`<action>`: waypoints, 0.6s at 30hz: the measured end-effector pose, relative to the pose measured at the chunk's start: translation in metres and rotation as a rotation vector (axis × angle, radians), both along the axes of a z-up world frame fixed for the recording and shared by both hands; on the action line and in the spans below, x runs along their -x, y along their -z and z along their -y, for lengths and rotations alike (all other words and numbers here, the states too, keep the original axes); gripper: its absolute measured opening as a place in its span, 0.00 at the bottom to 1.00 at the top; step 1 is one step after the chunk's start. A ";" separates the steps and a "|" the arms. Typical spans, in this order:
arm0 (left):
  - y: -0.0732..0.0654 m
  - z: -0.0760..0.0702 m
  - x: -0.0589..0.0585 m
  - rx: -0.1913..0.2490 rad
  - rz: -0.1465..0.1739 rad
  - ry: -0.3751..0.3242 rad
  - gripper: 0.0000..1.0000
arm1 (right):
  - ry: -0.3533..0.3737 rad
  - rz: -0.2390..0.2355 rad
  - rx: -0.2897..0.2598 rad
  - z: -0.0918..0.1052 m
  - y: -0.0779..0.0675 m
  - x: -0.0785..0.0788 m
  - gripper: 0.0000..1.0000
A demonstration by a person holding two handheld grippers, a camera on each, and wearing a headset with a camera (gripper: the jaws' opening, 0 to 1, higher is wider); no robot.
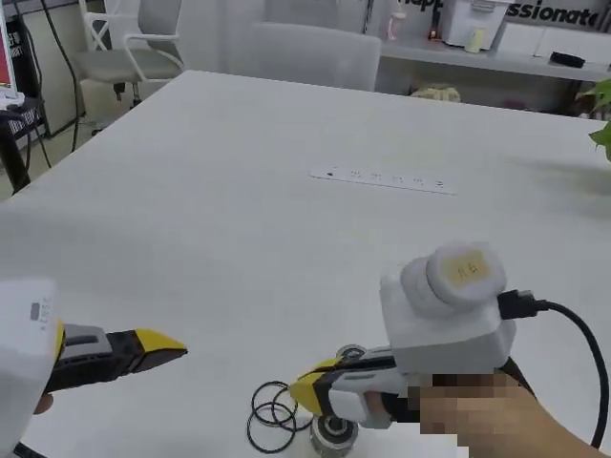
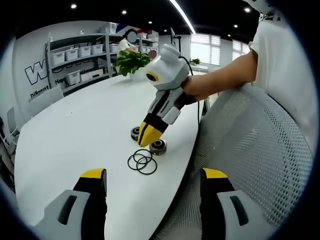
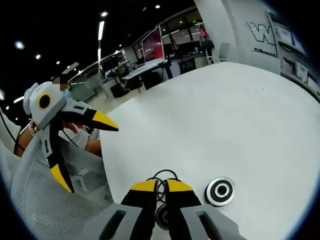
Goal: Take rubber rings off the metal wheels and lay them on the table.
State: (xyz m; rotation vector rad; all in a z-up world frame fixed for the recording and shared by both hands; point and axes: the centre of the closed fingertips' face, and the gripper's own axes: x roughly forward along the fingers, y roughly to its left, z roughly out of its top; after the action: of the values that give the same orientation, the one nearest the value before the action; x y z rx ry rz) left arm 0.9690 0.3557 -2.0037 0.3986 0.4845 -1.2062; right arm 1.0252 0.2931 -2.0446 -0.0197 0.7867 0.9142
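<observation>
Several thin black rubber rings [image 1: 272,415] lie overlapped on the white table [image 1: 239,219], also in the left gripper view as rings [image 2: 142,161]. One metal wheel [image 1: 334,432] stands just right of them and a second wheel [image 1: 351,355] lies behind my right gripper [image 1: 305,386]. That gripper hovers over the rings with its jaws together and nothing visible between them. In its own view the right gripper [image 3: 162,186] covers part of one wheel [image 3: 161,216]; the other wheel [image 3: 220,191] lies to the right. My left gripper [image 1: 167,350] is open and off to the left, its jaws [image 2: 154,175] wide apart.
A white power strip [image 1: 382,179] lies across the middle of the table. Chairs [image 1: 315,52] stand at the far edge and a plant [image 1: 601,114] at the right. A mesh chair back [image 2: 260,165] is close to the near table edge.
</observation>
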 end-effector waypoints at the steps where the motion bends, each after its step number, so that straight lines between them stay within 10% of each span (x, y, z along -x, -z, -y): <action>1: 0.000 0.000 0.000 0.001 -0.001 -0.001 0.74 | 0.011 0.006 -0.003 0.002 -0.002 -0.003 0.03; 13: 0.000 0.000 -0.001 0.002 0.001 -0.003 0.73 | 0.318 -0.006 -0.286 0.047 -0.049 -0.048 0.03; 18: 0.000 0.003 0.003 0.012 -0.011 0.014 0.73 | 0.392 0.025 -0.283 0.071 -0.053 -0.056 0.04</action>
State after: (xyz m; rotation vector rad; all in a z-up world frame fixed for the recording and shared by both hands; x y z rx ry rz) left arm 0.9664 0.3530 -2.0036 0.3861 0.4841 -1.2252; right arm 1.0811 0.2222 -1.9914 0.3591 0.6032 0.6427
